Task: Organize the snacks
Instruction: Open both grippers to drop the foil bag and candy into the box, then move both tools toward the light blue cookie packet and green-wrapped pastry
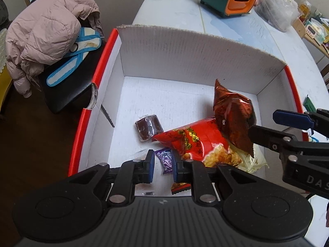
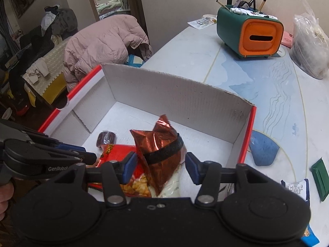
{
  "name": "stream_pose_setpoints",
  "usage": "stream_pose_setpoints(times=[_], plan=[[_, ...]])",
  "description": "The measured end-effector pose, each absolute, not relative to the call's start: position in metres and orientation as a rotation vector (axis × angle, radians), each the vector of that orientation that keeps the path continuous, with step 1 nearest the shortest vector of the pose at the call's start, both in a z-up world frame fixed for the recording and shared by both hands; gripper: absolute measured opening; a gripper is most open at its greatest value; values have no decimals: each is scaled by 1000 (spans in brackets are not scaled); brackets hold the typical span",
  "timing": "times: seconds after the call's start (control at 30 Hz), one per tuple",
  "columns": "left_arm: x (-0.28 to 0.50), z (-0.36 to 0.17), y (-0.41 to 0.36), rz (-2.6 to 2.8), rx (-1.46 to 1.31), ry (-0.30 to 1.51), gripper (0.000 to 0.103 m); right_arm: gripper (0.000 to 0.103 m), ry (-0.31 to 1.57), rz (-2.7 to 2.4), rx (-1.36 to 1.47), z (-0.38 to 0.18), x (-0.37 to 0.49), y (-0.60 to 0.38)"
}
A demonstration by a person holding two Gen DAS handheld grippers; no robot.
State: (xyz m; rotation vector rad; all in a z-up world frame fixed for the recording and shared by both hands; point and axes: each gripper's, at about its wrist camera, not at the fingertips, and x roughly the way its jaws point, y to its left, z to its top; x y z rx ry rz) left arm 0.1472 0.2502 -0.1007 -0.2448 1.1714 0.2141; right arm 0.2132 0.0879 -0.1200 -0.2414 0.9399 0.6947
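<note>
A white cardboard box (image 1: 185,47) with red outer sides stands on the table. Inside lie a red snack bag (image 1: 189,142), a brown cake in clear wrap (image 1: 148,126), a purple candy (image 1: 165,158) and a pale yellow bag (image 1: 250,160). A shiny red-brown foil bag (image 2: 160,144) leans upright on the others. My right gripper (image 2: 160,162) is open around it, and its pads do not press on it. My left gripper (image 1: 163,160) hovers shut over the purple candy with nothing held. The right gripper (image 1: 265,123) reaches in from the right.
A green and orange tissue box (image 2: 250,35) and a clear plastic bag (image 2: 310,47) stand farther back on the table. A green packet (image 2: 319,179) and a white-blue packet (image 2: 298,189) lie right of the box. A pink jacket (image 1: 45,30) hangs over a chair on the left.
</note>
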Motion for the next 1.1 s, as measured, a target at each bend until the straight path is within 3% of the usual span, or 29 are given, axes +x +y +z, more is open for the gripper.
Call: stream_pose_setpoints(times=[0.2, 0.83, 0.93, 1.0, 1.1], plan=[[137, -83, 245, 193, -258, 1120, 26, 59, 920, 719, -199, -105, 203, 76], [103, -32, 209, 115, -270, 970, 27, 87, 786, 732, -108, -47, 160, 17], [98, -25, 200, 94, -289, 942, 39, 88, 768, 728, -91, -41, 155, 3], [95, -20, 193, 87, -298, 912, 65, 93, 757, 720, -74, -37, 152, -6], [93, -13, 179, 81, -275, 880, 67, 96, 738, 709, -45, -33, 149, -23]])
